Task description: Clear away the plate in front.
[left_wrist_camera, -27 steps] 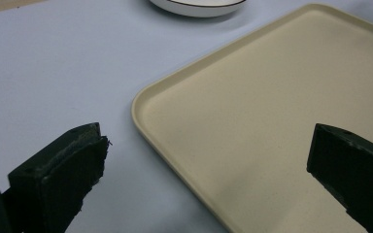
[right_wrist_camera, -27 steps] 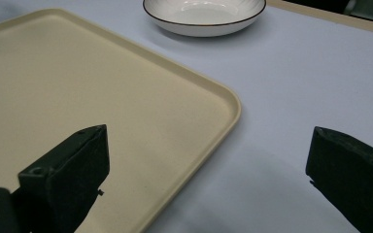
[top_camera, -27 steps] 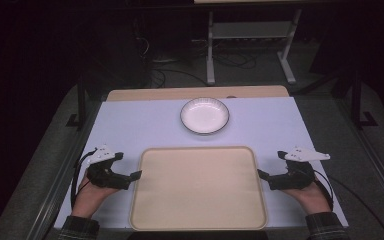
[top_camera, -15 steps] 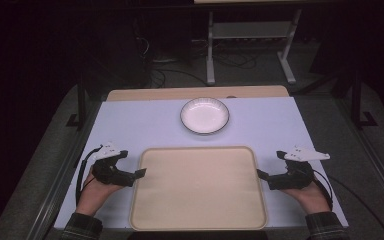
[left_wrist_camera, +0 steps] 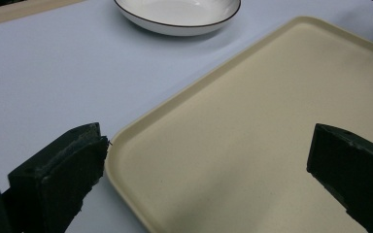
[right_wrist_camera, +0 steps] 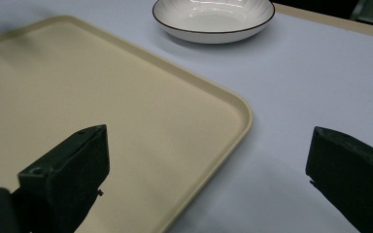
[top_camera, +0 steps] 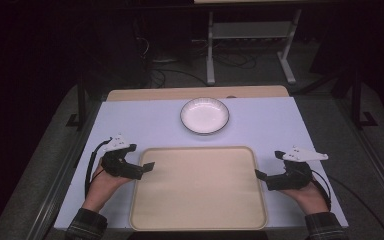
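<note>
A beige tray (top_camera: 198,187) lies at the near middle of the table, with nothing on it. Beyond it stands a white bowl with a dark rim (top_camera: 204,115), also with nothing in it. My left gripper (top_camera: 145,170) is at the tray's left rim, open. In the left gripper view its jaws (left_wrist_camera: 204,170) stand wide on either side of the rim of the tray (left_wrist_camera: 252,121), the bowl (left_wrist_camera: 177,14) ahead. My right gripper (top_camera: 263,179) is open at the tray's right rim. Its own view shows the gripper (right_wrist_camera: 204,170) straddling the corner of the tray (right_wrist_camera: 102,97), the bowl (right_wrist_camera: 213,19) farther off.
The pale table top (top_camera: 280,125) ends in a wooden strip (top_camera: 195,93) at the far edge. A metal stand (top_camera: 250,30) and cables sit on the dark floor beyond. Bare table lies left and right of the bowl.
My left gripper has moved right and a little forward, bringing its jaws over the tray's left rim. The right gripper has stayed where it was.
</note>
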Motion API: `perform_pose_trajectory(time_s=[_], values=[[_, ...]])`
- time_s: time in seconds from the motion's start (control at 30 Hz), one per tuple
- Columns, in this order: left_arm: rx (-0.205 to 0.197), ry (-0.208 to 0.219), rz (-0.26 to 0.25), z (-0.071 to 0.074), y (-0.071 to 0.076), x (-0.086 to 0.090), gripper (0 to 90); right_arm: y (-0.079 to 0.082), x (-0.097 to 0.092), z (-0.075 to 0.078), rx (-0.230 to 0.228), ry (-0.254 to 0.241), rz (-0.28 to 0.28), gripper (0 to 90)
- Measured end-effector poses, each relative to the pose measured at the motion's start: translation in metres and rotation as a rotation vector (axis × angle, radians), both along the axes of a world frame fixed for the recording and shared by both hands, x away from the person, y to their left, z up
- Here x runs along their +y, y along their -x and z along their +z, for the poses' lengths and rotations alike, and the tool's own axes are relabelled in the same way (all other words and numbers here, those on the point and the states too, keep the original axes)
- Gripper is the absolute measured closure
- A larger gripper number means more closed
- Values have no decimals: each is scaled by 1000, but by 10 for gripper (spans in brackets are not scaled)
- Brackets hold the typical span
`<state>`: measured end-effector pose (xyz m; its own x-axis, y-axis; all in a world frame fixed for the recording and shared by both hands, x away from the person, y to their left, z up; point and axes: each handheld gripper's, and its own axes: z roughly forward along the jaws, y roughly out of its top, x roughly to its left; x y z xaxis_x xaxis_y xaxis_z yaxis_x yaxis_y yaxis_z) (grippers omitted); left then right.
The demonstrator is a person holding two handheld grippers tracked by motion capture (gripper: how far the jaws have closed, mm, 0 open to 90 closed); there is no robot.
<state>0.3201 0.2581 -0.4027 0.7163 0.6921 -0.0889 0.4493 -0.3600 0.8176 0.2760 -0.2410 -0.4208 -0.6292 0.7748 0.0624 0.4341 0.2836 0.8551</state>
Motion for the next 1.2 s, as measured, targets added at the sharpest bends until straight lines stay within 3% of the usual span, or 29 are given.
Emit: perform_pose_trajectory(time_s=[0.97, 1.2], values=[[-5, 47, -23, 15, -47, -39, 0, 2, -2, 2, -7, -20, -20, 13], [2, 32, -22, 16, -59, -47, 0, 2, -2, 2, -8, -30, -18, 13]])
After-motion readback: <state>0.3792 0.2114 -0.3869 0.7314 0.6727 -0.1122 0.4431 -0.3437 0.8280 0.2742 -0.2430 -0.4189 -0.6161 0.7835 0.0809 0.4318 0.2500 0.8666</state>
